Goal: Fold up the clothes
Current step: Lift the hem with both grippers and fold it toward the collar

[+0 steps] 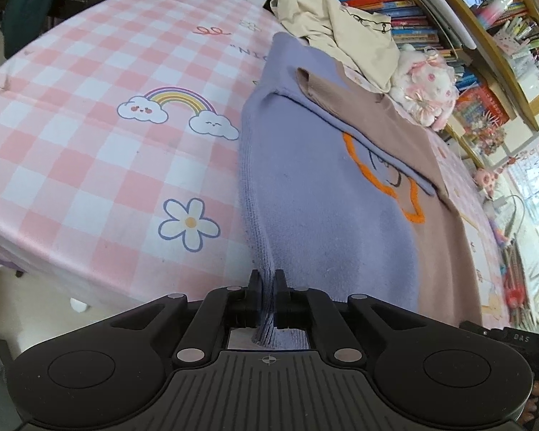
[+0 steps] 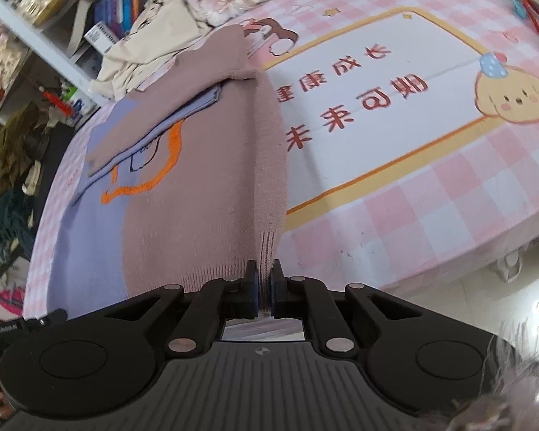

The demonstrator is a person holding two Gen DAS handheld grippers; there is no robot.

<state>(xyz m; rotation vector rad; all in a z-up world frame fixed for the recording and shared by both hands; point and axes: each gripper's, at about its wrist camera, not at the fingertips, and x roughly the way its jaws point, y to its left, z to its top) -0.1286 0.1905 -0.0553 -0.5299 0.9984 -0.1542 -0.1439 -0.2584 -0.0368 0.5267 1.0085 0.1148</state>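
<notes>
Both tongs (image 1: 267, 280) (image 2: 264, 273) pinch the fuzzy lilac-and-tan sweater's (image 1: 323, 222) ribbed hem.

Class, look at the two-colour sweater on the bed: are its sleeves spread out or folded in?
Folded in. On the sweater, both sleeves lie crossed over its front.

The right gripper (image 2: 264, 289) pinches the ribbed hem of a mauve-and-lavender knit sweater (image 2: 183, 194) (orange outline motif) on the pink checked bed (image 2: 413, 215).
</notes>
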